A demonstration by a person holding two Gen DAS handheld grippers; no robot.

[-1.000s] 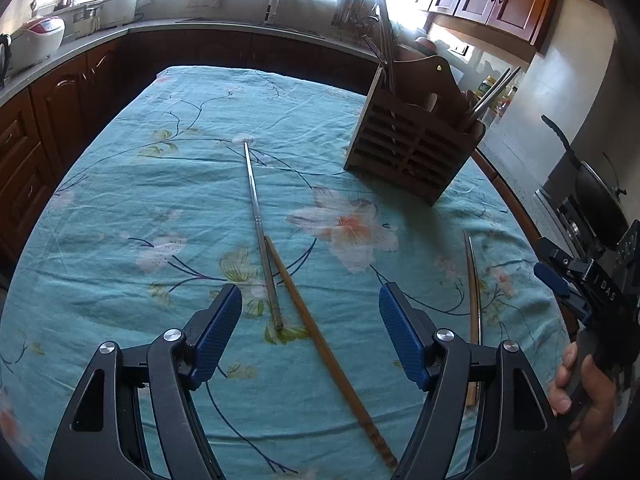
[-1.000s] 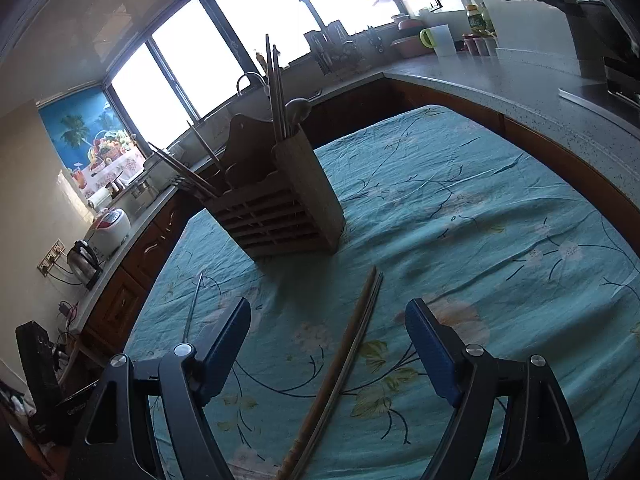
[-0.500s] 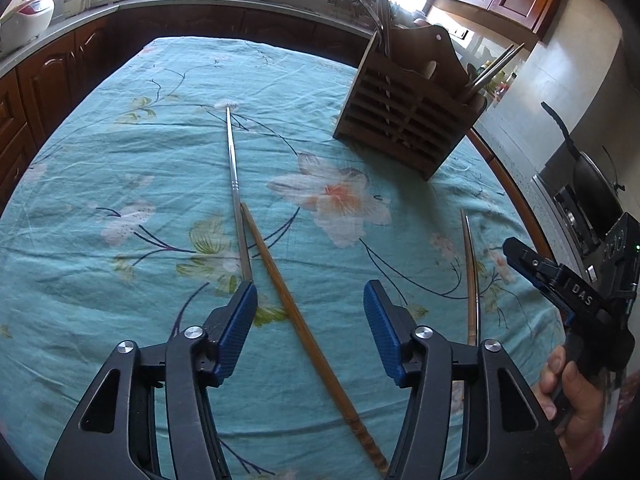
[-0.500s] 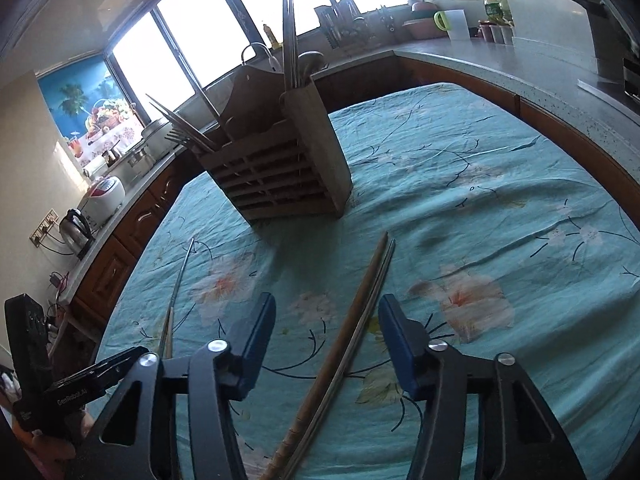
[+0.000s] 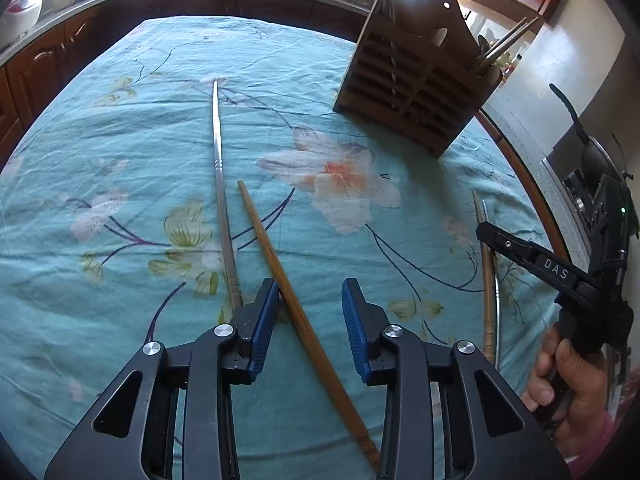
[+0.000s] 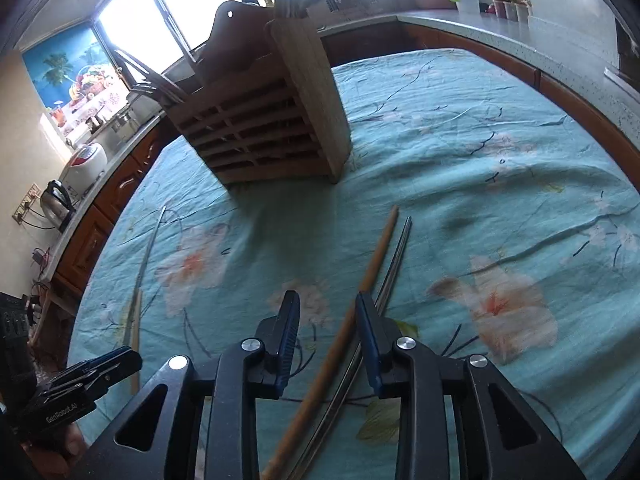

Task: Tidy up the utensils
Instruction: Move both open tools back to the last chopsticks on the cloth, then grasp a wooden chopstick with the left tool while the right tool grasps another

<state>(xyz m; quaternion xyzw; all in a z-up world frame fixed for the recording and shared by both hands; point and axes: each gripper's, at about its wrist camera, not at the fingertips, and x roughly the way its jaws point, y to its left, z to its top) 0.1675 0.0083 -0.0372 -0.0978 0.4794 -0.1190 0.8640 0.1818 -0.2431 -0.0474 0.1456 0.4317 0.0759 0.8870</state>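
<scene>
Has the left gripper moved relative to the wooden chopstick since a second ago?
Yes. The left gripper has come forward and down, its closing jaws now straddling the wooden chopstick on the tablecloth.

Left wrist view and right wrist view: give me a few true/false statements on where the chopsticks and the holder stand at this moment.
1. A wooden chopstick lies between the left gripper's jaws. True.
2. The metal chopstick next to it lies inside those jaws too. False: it runs outside the left jaw.
3. The wooden utensil holder lies tipped on its side. False: it stands upright on the tablecloth.
4. The right gripper hangs over a wooden chopstick and a metal chopstick lying side by side. True.
5. The holder is empty. False: utensils stick out of its top.
</scene>
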